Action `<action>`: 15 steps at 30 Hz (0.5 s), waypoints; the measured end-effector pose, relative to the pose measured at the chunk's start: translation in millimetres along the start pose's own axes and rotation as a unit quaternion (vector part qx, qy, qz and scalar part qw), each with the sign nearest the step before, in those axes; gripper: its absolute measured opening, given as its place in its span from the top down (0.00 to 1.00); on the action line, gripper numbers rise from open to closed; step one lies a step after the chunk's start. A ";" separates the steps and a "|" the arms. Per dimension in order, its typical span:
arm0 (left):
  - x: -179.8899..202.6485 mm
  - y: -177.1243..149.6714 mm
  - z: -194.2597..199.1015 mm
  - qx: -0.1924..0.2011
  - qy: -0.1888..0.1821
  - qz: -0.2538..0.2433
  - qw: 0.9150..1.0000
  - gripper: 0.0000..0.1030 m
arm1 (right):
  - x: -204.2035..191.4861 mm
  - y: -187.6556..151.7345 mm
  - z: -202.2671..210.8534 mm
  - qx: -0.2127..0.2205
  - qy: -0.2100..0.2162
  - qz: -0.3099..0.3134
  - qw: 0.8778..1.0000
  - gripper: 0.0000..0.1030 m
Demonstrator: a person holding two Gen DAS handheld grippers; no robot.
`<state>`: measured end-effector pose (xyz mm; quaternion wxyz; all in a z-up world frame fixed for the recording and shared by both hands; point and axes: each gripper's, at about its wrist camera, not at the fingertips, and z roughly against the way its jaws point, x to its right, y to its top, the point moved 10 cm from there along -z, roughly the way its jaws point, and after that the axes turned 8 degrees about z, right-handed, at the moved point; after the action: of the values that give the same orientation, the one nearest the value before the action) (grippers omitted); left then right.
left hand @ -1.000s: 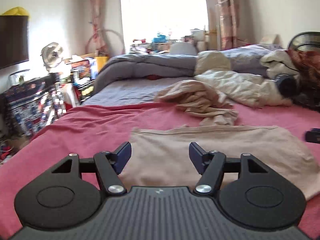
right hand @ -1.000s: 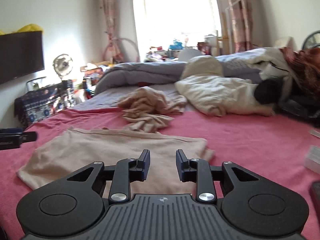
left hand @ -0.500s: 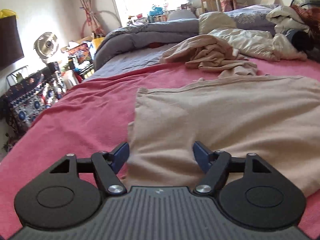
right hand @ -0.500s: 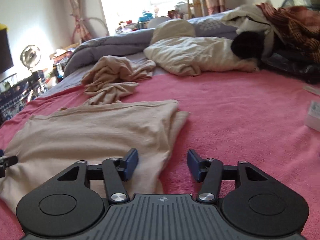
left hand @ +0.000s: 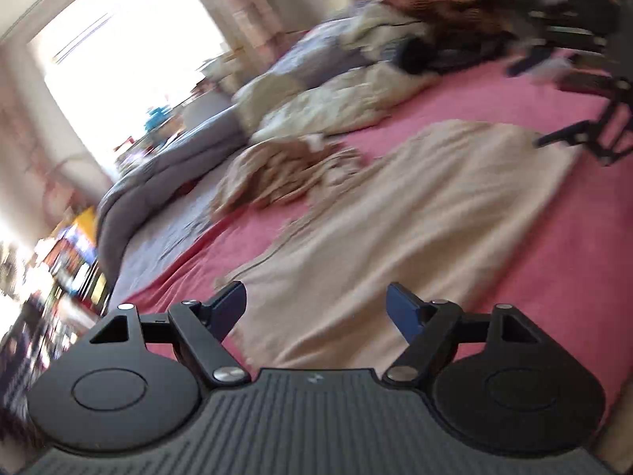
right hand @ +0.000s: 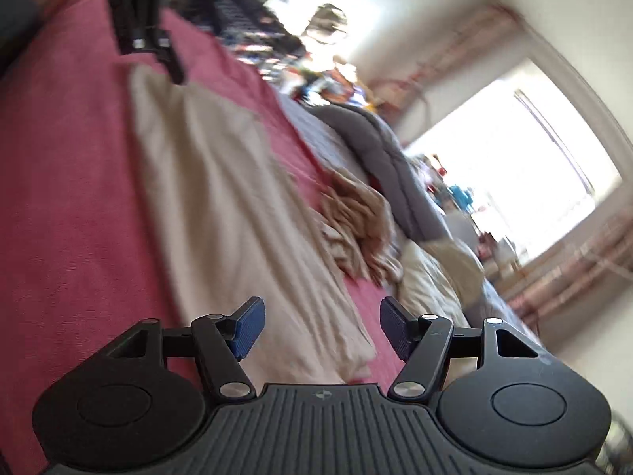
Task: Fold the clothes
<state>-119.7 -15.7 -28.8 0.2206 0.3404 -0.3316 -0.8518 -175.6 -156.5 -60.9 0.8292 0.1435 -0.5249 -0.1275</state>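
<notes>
A beige garment (left hand: 415, 217) lies spread flat on the pink bed cover (left hand: 554, 257). My left gripper (left hand: 314, 293) hangs over the garment's near left end. Its jaws are wide apart and closing, with cloth between them but not pinched. My right gripper (right hand: 321, 306) is over the other end of the garment (right hand: 221, 198); its jaws are opening, with the cloth's edge between them and untouched. Each gripper shows in the other's view: the right one (left hand: 585, 134) by the far corner, the left one (right hand: 146, 39) likewise. Both views are tilted and blurred.
A crumpled beige garment (left hand: 285, 170) lies just beyond the flat one. Behind it are a cream duvet (left hand: 336, 107), a grey quilt (left hand: 158, 182) and dark clothes (left hand: 435, 12). Beside the bed stand a fan (right hand: 326, 25) and colourful clutter (left hand: 71, 257).
Both views have rolled sharply, in opposite ways. Each gripper has swung out to its own end of the flat garment. The right jaws stand much wider than a second ago.
</notes>
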 end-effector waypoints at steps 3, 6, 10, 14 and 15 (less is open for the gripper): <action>43.1 1.0 -3.0 -0.002 -0.044 -0.090 0.995 0.22 | -35.5 22.1 -3.0 0.024 0.018 0.082 0.996 0.37; 80.1 -0.5 -7.6 -0.006 -0.081 -0.163 0.983 0.22 | -52.9 32.4 -18.8 0.020 0.010 0.116 0.993 0.43; 92.4 -4.4 -22.8 -0.035 -0.111 -0.150 0.982 0.23 | -53.6 36.0 -35.0 0.003 0.028 0.110 0.993 0.51; 92.5 1.3 -33.4 -0.045 -0.127 -0.144 0.980 0.21 | -48.7 36.9 -48.0 -0.010 0.043 0.107 0.993 0.91; 91.6 2.8 -35.7 -0.046 -0.126 -0.147 0.980 0.21 | -47.0 36.4 -51.1 -0.017 0.048 0.097 0.994 0.95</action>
<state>-154.9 -87.5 -86.1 0.0649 0.2648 -0.2640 -0.9252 -146.6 -100.5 -107.4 0.8641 0.0834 -0.4940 -0.0485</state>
